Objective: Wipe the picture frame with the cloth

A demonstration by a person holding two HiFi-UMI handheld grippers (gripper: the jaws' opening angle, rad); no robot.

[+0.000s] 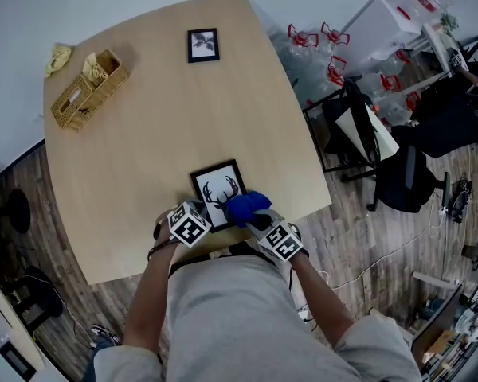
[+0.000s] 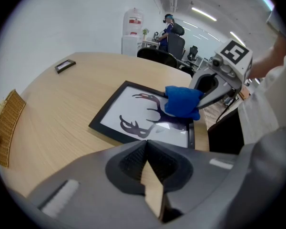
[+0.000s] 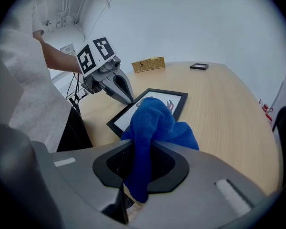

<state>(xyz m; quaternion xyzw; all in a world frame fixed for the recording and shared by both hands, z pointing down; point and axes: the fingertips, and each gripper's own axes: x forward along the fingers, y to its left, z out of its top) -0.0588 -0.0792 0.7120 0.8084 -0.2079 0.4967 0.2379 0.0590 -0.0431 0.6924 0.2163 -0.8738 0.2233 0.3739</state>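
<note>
Though partly hidden under cloth (image 1: 245,207) pinched by right hand-held gripper (image 1: 255,221), picture frame (image 1: 214,186) flat; left hand-held gripper (image 2: 146,147) closed.

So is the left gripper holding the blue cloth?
No, the right gripper clamps the blue cloth, while the left gripper is shut and empty.

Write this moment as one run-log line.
step: wipe | right gripper: shut on blue cloth, cloth on picture frame | left gripper: shut, tips at frame edge

A black-framed antler picture frame (image 1: 220,194) is laid flat near the surface's front edge, its right corner covered by a bunched blue cloth (image 1: 246,206).
</note>
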